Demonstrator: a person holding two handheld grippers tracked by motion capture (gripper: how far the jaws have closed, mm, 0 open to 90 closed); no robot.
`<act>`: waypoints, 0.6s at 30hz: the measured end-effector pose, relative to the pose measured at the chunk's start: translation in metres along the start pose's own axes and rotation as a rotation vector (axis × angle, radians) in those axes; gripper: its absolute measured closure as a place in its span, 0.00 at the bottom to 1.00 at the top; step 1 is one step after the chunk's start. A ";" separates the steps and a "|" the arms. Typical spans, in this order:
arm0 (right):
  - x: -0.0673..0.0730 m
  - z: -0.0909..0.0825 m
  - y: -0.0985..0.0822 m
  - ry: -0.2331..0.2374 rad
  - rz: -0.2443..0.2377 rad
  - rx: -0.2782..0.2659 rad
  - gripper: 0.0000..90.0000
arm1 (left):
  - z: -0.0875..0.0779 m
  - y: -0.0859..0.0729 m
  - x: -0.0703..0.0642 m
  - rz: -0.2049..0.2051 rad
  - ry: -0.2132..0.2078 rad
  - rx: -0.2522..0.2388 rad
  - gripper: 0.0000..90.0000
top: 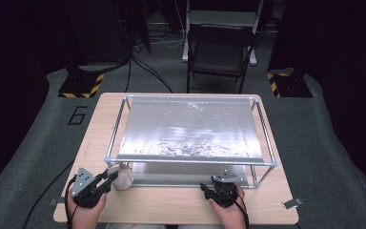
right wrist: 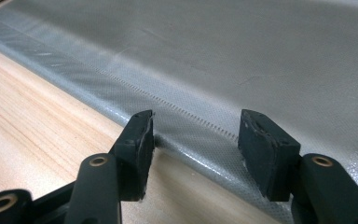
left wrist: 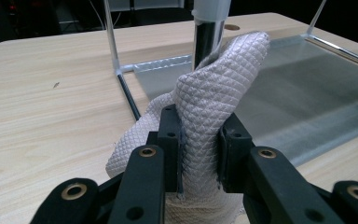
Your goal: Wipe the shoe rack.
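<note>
Tabletop: quilted cloth (left wrist: 214, 107) between left tongs (left wrist: 200, 154)

frame post (left wrist: 208, 32) blocks cloth (left wrist: 214, 102) — left tabletop (left wrist: 51, 107) open

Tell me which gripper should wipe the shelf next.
Left. The left gripper grips the white quilted cloth beside the silver metal-framed shelf; the right gripper stands open, holding nothing.
</note>
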State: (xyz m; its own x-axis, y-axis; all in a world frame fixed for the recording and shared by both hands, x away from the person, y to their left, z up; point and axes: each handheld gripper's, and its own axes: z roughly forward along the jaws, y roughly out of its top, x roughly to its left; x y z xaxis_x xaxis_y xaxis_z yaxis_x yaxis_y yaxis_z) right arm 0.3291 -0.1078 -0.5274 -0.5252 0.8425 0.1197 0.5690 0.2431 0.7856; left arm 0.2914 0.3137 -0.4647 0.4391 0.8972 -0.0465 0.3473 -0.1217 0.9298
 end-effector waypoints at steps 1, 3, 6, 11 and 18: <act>-0.001 0.001 0.001 0.005 -0.008 0.000 0.50 | -0.001 0.000 -0.001 0.001 -0.004 0.005 0.83; -0.003 -0.001 0.001 -0.007 -0.022 0.015 0.50 | -0.002 0.000 -0.002 0.007 -0.001 0.001 0.83; -0.002 0.001 0.001 0.006 -0.008 -0.016 0.48 | -0.004 0.000 -0.002 0.006 -0.007 0.016 0.83; 0.000 0.002 0.001 0.021 -0.010 0.011 0.40 | -0.004 -0.001 -0.002 0.009 -0.004 0.012 0.83; -0.004 0.003 0.002 -0.008 -0.078 0.020 0.34 | -0.004 -0.001 -0.003 0.009 -0.002 0.009 0.83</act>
State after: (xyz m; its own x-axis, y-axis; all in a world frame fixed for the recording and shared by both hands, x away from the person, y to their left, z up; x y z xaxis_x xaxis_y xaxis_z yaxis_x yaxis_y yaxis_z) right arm 0.3340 -0.1091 -0.5276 -0.5633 0.8245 0.0535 0.5391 0.3177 0.7800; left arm 0.2867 0.3131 -0.4640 0.4438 0.8953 -0.0383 0.3505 -0.1340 0.9269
